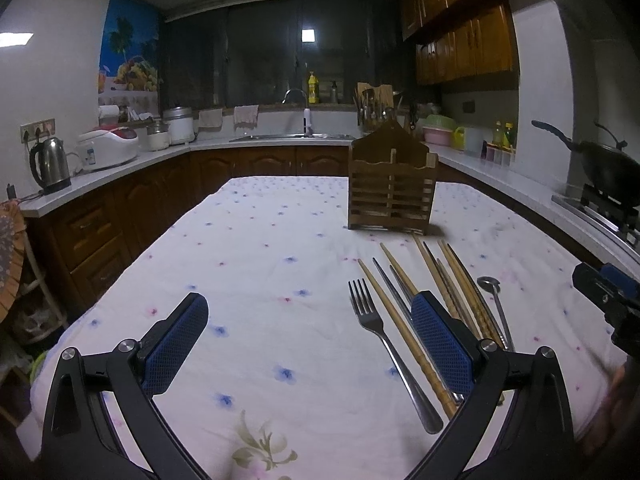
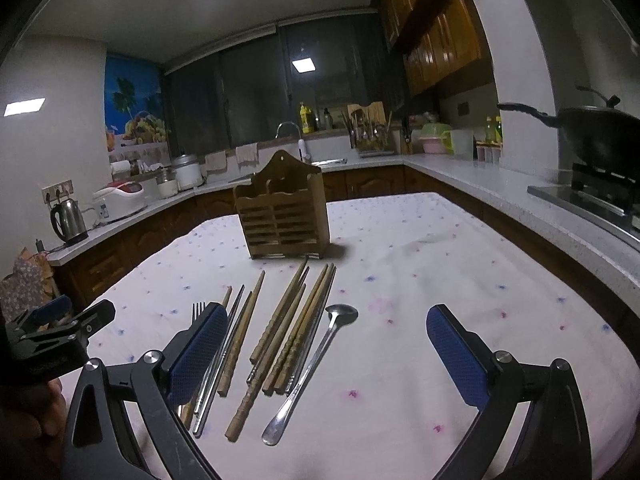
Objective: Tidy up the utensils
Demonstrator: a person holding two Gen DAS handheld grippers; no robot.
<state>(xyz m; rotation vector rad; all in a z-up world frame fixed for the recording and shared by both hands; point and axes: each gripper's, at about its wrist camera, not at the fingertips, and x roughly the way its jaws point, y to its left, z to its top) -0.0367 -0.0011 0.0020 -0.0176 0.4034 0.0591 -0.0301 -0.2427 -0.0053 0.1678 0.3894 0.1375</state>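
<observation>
Both grippers, left (image 1: 308,336) and right (image 2: 326,344), spread, empty | pinch one brown wooden chopstick (image 2: 244,330) mid-shaft | lift level toward far slatted wooden holder (image 2: 282,216)

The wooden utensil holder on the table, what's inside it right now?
Nothing shows above the rim of the wooden utensil holder, and its slats reveal only darkness. The compartment bottoms are hidden. The fork, spoon and chopsticks lie on the tablecloth.

Dim kitchen. Dark window (image 1: 280,48) above the sink (image 1: 292,136); wooden cabinets (image 1: 460,28) upper right; white countertop (image 1: 120,168) wraps round; floral tablecloth (image 1: 260,240) covers the central table.
</observation>
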